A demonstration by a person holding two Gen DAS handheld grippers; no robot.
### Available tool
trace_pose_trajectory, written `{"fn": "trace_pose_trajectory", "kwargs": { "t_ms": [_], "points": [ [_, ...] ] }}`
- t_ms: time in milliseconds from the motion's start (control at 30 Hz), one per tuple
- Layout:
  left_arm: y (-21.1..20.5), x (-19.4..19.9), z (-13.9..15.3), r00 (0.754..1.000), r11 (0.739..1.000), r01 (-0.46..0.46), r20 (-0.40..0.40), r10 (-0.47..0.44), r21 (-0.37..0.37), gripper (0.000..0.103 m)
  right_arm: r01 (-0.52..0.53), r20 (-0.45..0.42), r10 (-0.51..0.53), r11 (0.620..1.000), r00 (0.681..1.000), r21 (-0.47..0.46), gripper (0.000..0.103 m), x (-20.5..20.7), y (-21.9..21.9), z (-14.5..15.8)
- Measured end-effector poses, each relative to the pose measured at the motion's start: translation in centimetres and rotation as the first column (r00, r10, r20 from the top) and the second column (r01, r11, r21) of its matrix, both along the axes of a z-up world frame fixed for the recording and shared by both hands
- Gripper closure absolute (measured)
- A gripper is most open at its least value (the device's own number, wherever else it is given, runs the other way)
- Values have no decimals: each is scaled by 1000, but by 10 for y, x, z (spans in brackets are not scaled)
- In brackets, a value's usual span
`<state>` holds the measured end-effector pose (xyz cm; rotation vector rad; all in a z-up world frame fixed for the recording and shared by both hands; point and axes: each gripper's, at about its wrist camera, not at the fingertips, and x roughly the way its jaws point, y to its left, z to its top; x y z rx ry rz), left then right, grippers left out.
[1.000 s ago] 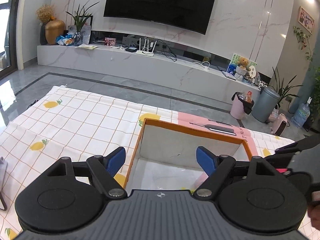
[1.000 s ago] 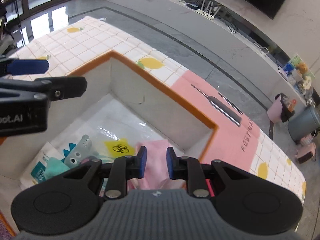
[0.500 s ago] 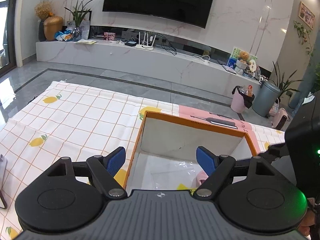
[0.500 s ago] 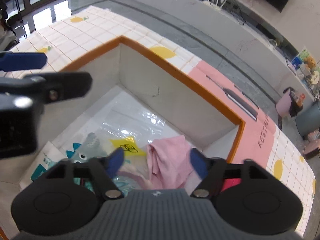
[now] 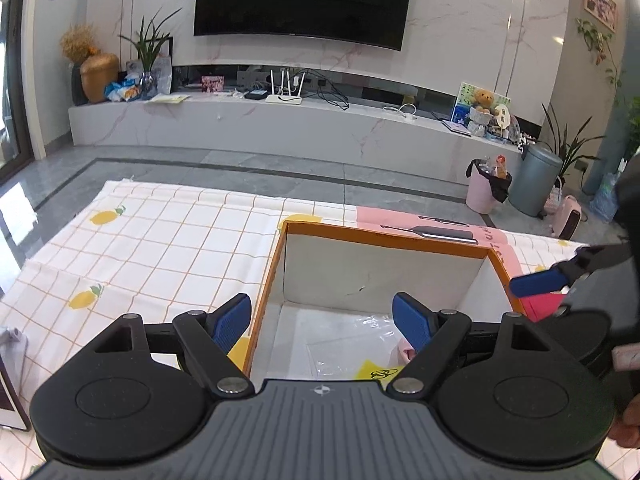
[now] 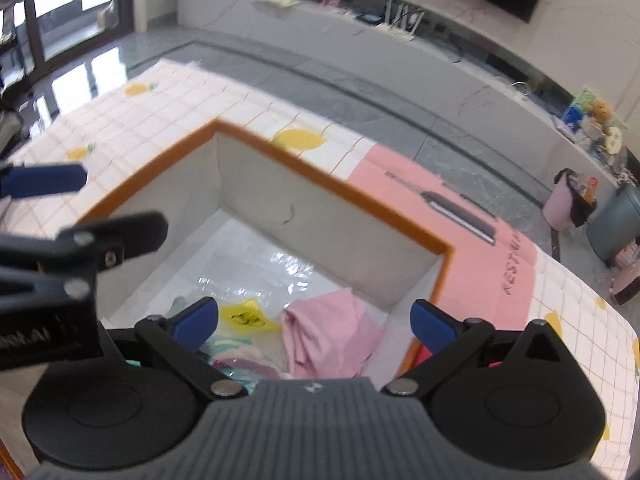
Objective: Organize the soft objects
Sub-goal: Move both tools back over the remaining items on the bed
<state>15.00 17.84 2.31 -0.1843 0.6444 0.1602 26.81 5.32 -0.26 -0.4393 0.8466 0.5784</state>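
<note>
Biggest thing here is the cloth (image 5: 168, 240), a white sheet with an orange grid and lemons printed on it, spread flat under everything, with a pink strip (image 6: 460, 216) along its far right part. On top of that sits the box (image 6: 332, 188), open at the top, orange rim, pale inner walls. Its floor is covered with a clear plastic sheet (image 6: 256, 264) that has a yellow label (image 6: 248, 318) on it.

Inside the box, toward the near right corner, there's a crumpled pink cloth (image 6: 328, 336) lying loose on the plastic. Nothing is touching it. Just left of it, at the near edge, a bit of a teal and pink soft thing (image 6: 236, 360) peeks out, mostly hidden behind the gripper body, so can't say what it is.

The right gripper (image 6: 316, 320) hangs above that near end of the box, pointing down into it. Its jaws are opening, spread wide now, blue pads well clear of the pink cloth below them, so nothing's held.

The left gripper (image 5: 322, 322) is over the box's left wall, one pad outside on the lemon side, the other over the inside. Jaws spread wide too, nothing between them but air. From the left wrist view you can see one blue pad of the right gripper poking in at the right edge.
</note>
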Motion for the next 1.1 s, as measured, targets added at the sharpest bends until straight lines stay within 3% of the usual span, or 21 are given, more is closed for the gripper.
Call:
{"fn": "trace_pose_trajectory", "kwargs": {
  "t_ms": [233, 400, 700, 867, 1100],
  "points": [
    [-14, 0, 4, 1000, 999, -3, -6, 3, 38, 9, 34, 18, -34, 999, 999, 27, 3, -6, -25, 13],
    [-26, -6, 15, 1000, 999, 18, 18, -19, 48, 9, 62, 75, -66, 997, 995, 53, 3, -18, -56, 31],
    [-62, -28, 35, 996, 997, 73, 57, -74, 33, 9, 165, 140, -177, 982, 974, 90, 3, -55, -163, 56],
    [-101, -33, 32, 996, 995, 83, 31, -84, 59, 9, 243, 104, -247, 969, 963, 45, 3, -71, -223, 43],
    [-159, -36, 16, 981, 979, 194, -29, -193, 64, 9, 335, 50, -334, 942, 941, -24, 3, -77, -277, 6]
  ]
}}
